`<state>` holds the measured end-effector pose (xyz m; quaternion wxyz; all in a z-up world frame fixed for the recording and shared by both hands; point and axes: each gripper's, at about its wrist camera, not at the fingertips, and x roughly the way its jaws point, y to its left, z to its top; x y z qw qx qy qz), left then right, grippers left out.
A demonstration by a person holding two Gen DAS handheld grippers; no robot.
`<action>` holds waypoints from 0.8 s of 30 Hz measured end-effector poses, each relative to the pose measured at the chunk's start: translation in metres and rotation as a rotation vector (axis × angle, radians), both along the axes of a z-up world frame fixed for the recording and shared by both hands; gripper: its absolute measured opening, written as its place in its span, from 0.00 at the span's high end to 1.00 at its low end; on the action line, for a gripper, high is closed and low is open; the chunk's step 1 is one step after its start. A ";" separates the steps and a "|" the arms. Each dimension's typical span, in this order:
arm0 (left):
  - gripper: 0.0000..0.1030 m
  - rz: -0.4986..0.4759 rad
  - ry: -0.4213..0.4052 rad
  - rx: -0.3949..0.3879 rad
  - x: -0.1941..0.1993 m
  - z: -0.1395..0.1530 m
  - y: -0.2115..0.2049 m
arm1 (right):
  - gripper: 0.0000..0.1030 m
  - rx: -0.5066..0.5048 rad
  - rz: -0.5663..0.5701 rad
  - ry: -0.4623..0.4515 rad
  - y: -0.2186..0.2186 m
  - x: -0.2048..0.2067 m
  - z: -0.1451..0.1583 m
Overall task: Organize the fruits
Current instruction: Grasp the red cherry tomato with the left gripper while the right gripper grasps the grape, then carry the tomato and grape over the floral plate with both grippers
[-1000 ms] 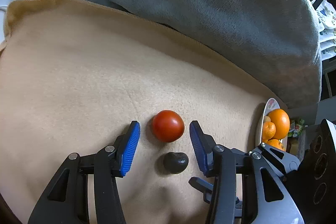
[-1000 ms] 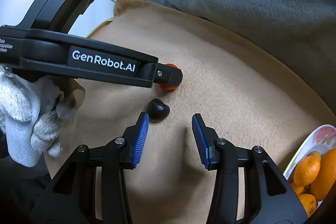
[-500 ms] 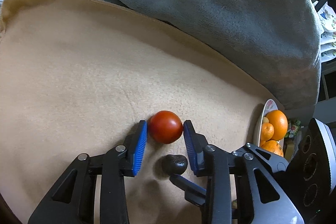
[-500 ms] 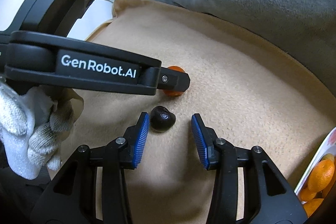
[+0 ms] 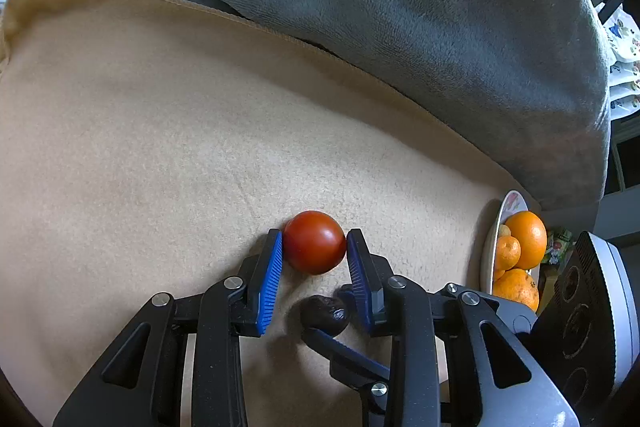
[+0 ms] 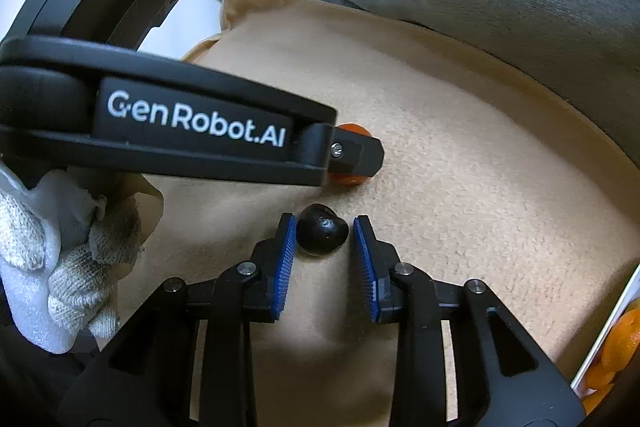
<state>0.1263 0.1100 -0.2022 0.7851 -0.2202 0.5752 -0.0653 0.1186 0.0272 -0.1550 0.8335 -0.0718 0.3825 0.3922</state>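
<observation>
Tomato (image 5: 315, 242) between left claw (image 5: 314, 259) pads

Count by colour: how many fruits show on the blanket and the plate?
Round red tomato: 1
Small wrinkled blackish fruit: 1
Orange citrus fruits on white plate: at least 3 showing
Total: at least 5

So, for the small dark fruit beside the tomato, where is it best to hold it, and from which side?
Grip the dark fruit across its widest middle, coming from above and in front, as the right gripper now stands with a blue pad on each side. Its lumpy, lopsided shape could slip at the narrower end. The tomato and left gripper crowd the far side.
</observation>
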 end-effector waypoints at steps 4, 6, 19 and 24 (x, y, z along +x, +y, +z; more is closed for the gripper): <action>0.70 0.005 -0.001 -0.004 0.000 0.000 0.000 | 0.74 0.020 0.003 0.009 -0.004 -0.001 0.001; 0.70 0.005 -0.001 -0.004 0.000 0.000 0.000 | 0.74 0.019 0.009 0.004 -0.004 0.000 0.001; 0.70 0.007 -0.005 0.010 -0.001 0.005 -0.005 | 0.75 0.045 -0.012 0.002 -0.022 -0.003 0.009; 0.70 -0.001 -0.012 0.016 -0.002 0.011 -0.009 | 0.75 0.054 -0.025 -0.007 -0.034 -0.006 0.015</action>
